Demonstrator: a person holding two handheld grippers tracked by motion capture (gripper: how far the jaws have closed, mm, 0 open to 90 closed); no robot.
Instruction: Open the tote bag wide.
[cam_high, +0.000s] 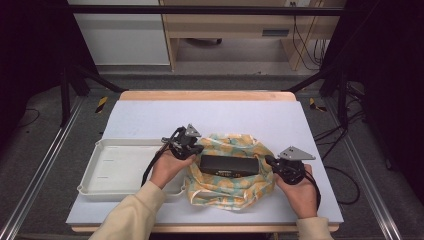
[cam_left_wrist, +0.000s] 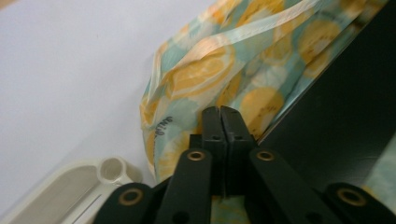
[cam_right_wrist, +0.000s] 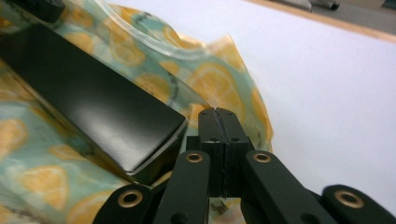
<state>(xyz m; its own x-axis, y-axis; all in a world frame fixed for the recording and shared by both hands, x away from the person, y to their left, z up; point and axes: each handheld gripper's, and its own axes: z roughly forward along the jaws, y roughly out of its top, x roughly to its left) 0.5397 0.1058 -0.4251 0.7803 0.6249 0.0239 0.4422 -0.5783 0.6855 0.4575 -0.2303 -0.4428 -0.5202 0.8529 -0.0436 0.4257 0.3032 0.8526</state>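
A lemon-print fabric bag (cam_high: 225, 191) lies on the white table top, and a flat black box (cam_high: 230, 165) rests in its open middle. My left gripper (cam_high: 197, 149) is at the bag's left rim, jaws pressed together with a fold of the fabric (cam_left_wrist: 210, 65) pinched between them. The box (cam_left_wrist: 345, 116) runs off to the right of those jaws. My right gripper (cam_high: 270, 160) is at the bag's right rim, also shut with fabric (cam_right_wrist: 219, 84) caught in its jaws. The box's near corner (cam_right_wrist: 88, 102) lies just left of the right gripper (cam_right_wrist: 217, 111).
A shallow white tray (cam_high: 120, 167) sits on the table to the left of the bag, its corner (cam_left_wrist: 70, 191) close beside my left gripper (cam_left_wrist: 220, 109). The white table top (cam_high: 210, 117) stretches beyond the bag to a wooden far edge. Metal frame rails flank the table.
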